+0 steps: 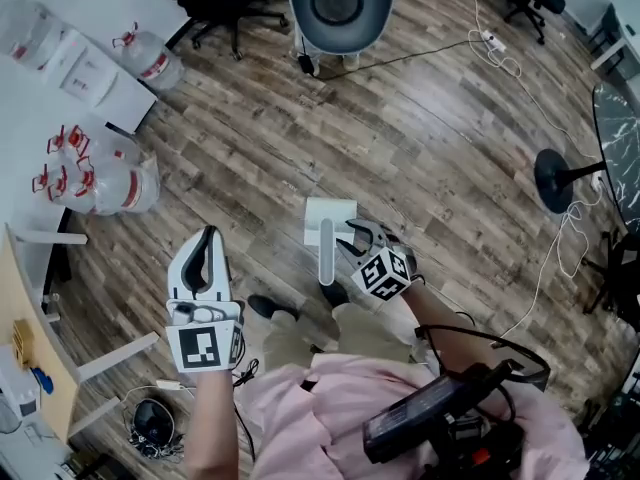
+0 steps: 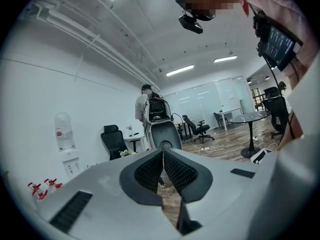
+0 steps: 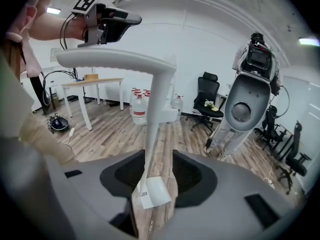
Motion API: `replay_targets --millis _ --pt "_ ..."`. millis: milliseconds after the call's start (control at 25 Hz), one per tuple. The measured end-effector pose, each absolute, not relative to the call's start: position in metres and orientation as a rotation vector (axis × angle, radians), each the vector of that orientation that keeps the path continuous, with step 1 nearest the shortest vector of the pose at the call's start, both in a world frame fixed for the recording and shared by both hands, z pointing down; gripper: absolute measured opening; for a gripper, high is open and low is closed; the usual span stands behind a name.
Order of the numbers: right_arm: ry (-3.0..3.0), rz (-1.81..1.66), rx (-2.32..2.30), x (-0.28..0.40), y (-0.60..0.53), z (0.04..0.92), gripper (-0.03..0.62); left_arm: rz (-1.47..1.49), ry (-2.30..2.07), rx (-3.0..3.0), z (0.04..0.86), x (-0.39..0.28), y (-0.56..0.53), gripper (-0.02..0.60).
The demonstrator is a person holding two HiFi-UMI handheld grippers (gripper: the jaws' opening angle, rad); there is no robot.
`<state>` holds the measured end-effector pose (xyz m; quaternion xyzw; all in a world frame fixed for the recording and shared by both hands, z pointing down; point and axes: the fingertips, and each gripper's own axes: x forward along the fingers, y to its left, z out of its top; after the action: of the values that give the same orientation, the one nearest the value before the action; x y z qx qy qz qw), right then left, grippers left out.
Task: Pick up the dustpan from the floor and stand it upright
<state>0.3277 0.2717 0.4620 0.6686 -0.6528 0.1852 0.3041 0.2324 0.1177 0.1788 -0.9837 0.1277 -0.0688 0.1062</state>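
Observation:
The white dustpan [image 1: 329, 219] stands upright on the wood floor, its long handle [image 1: 327, 255] rising toward me. In the right gripper view the stem [image 3: 154, 124] runs up from the pan [image 3: 153, 193] to a wide top grip [image 3: 115, 61]. My right gripper [image 1: 362, 236] is open; the stem passes between its jaws close to the left one, with a wide gap beside it [image 3: 160, 169]. My left gripper [image 1: 206, 256] is raised off to the left, away from the dustpan, its jaws shut on nothing [image 2: 162, 156].
Water jugs [image 1: 100, 176] lie at the left by a table leg [image 1: 115, 356]. A grey pod-shaped machine [image 1: 340, 8] stands at the far side. A black fan base [image 1: 558, 178] and cables [image 1: 560, 258] lie right. My shoe [image 1: 265, 306] is just below the dustpan.

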Motion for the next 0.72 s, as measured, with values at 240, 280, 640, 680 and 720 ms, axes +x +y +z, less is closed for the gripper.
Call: replay_targets --millis 240,280,640,680,720 --pt "-1.643 0.443 2.091 0.377 0.296 0.369 0.162 -0.084 0.354 -2.918 0.144 0.255 0.130 0.015" --pt "-1.637 0.408 2.148 0.385 0.292 0.344 0.150 -0.065 0.364 -2.914 0.134 0.259 0.132 0.015" --pt "-1.650 0.023 2.467 0.401 0.242 0.148 0.002 0.178 0.446 -2.827 0.026 0.278 0.152 0.015" --pt "-1.664 -0.010 2.472 0.397 0.236 0.135 0.002 0.192 0.462 -2.818 0.020 0.277 0.151 0.015" --pt "-1.677 -0.045 2.471 0.391 0.230 0.124 0.002 0.204 0.480 -2.817 0.015 0.276 0.151 0.015"
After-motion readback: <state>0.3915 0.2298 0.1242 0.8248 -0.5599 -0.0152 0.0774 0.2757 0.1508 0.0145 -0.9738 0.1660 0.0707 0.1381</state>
